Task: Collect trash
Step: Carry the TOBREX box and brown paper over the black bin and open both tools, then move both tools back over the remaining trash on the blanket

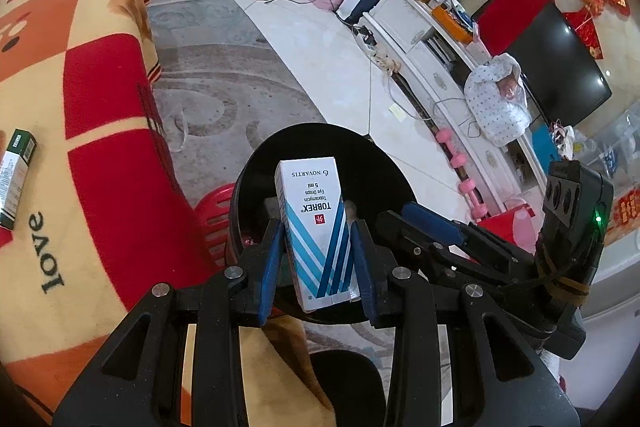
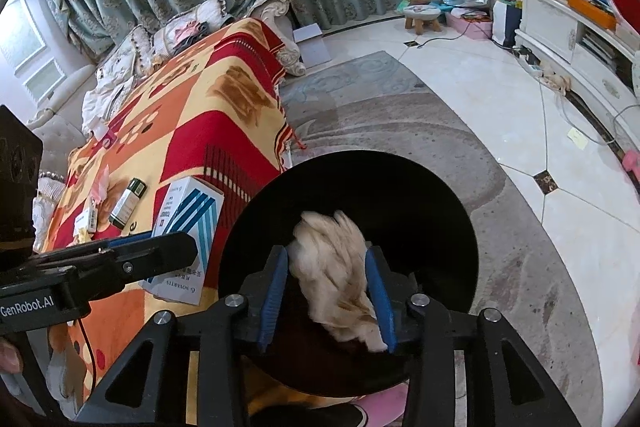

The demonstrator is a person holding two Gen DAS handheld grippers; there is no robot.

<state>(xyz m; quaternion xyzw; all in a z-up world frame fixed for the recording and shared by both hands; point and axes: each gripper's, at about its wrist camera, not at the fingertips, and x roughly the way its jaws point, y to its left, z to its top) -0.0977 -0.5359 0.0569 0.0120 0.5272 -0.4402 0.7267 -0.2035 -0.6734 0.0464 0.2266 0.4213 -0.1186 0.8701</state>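
A black round trash bin (image 1: 256,163) stands on the rug beside the blanket-covered sofa. My left gripper (image 1: 316,223) is shut on a white and blue eye-drops box (image 1: 316,227), held upright over the bin's mouth. In the right wrist view the same box (image 2: 192,215) shows at the left in that gripper (image 2: 176,247). My right gripper (image 2: 326,253) hovers over the bin (image 2: 460,211) with its blue pads (image 2: 276,287) apart. A crumpled beige tissue (image 2: 336,267) is blurred between them and looks loose. The right gripper (image 1: 400,217) also appears beside the box in the left wrist view.
The red, orange and yellow blanket (image 1: 80,67) carries a green carton (image 1: 16,179), a dark green box (image 2: 128,203) and small packets (image 2: 90,219). A red stool (image 1: 214,211) stands by the bin. A white TV cabinet (image 1: 432,67), pink dumbbells (image 1: 456,159) and floor clutter lie beyond.
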